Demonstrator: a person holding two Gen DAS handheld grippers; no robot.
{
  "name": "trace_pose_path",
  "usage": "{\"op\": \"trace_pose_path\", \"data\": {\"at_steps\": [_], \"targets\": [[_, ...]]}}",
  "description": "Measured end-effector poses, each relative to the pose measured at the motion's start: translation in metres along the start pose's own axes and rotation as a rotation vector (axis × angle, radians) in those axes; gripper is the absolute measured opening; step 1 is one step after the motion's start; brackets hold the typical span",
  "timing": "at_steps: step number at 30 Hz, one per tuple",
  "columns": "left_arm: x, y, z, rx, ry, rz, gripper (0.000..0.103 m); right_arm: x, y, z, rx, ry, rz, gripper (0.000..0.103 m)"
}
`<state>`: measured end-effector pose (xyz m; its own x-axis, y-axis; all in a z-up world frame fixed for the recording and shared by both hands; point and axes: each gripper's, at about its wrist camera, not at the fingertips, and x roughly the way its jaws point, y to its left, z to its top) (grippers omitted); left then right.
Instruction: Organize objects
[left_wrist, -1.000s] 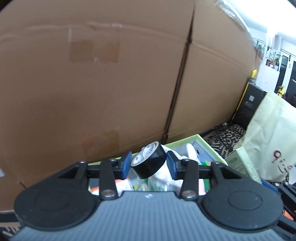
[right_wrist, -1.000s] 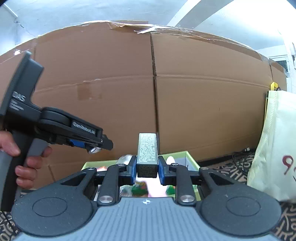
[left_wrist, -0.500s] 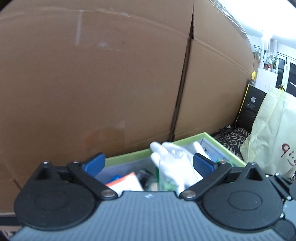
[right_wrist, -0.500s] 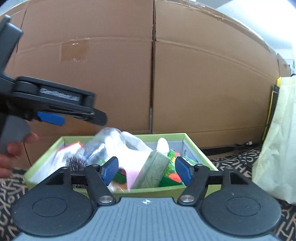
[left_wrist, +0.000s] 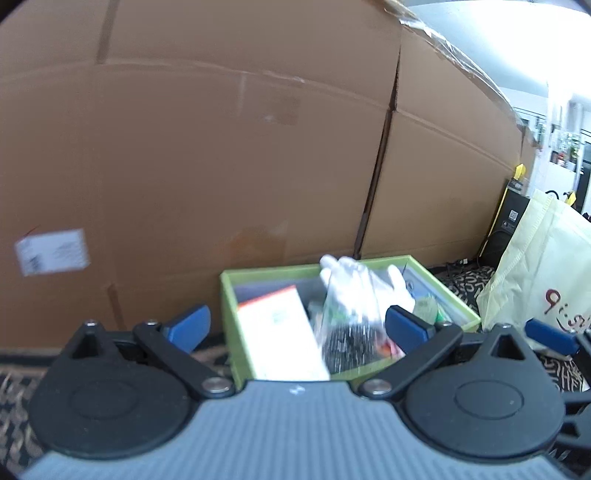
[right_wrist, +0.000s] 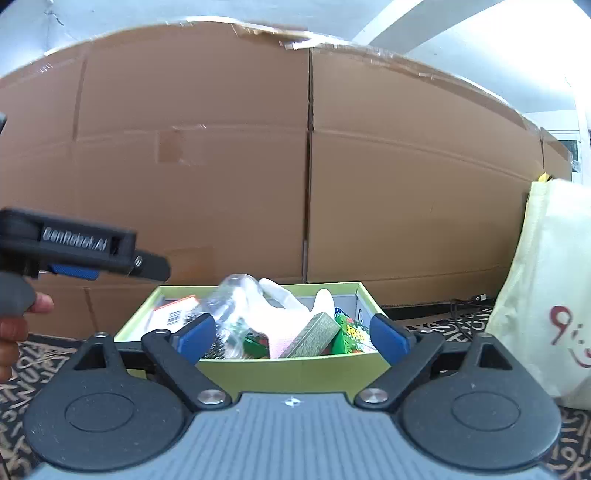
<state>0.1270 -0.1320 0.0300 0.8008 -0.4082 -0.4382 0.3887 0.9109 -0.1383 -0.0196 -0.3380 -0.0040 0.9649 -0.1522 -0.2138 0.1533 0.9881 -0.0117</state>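
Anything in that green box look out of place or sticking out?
Yes. The green box is heaped: a white glove and a clear plastic bag poke above its rim, and an olive carton lies tilted.

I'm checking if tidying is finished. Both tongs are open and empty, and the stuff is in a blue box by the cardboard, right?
Nearly. The box is green, not blue, as the right wrist view shows. The left tongs and right tongs are indeed open and empty, and the box sits by the cardboard.

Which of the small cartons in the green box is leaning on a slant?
The olive-grey carton, near the middle of the green box. It tilts against the pink packet; the bright green carton sits to its right.
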Motion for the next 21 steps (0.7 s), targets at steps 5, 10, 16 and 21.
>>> {"op": "trace_pose_path", "data": {"at_steps": [5, 10, 16, 21], "targets": [[-0.051, 0.003, -0.034, -0.013, 0.057, 0.058, 0.103, -0.039, 0.0, -0.008, -0.039, 0.048, 0.024, 0.099], [-0.073, -0.007, -0.07, 0.017, 0.114, 0.098, 0.103, -0.058, -0.001, -0.029, -0.064, 0.131, 0.005, 0.1], [-0.071, -0.016, -0.089, 0.038, 0.161, 0.146, 0.103, -0.062, -0.006, -0.044, -0.046, 0.2, -0.045, 0.1], [-0.073, -0.017, -0.092, 0.039, 0.164, 0.163, 0.103, -0.064, -0.01, -0.046, -0.022, 0.197, -0.053, 0.1]]}}
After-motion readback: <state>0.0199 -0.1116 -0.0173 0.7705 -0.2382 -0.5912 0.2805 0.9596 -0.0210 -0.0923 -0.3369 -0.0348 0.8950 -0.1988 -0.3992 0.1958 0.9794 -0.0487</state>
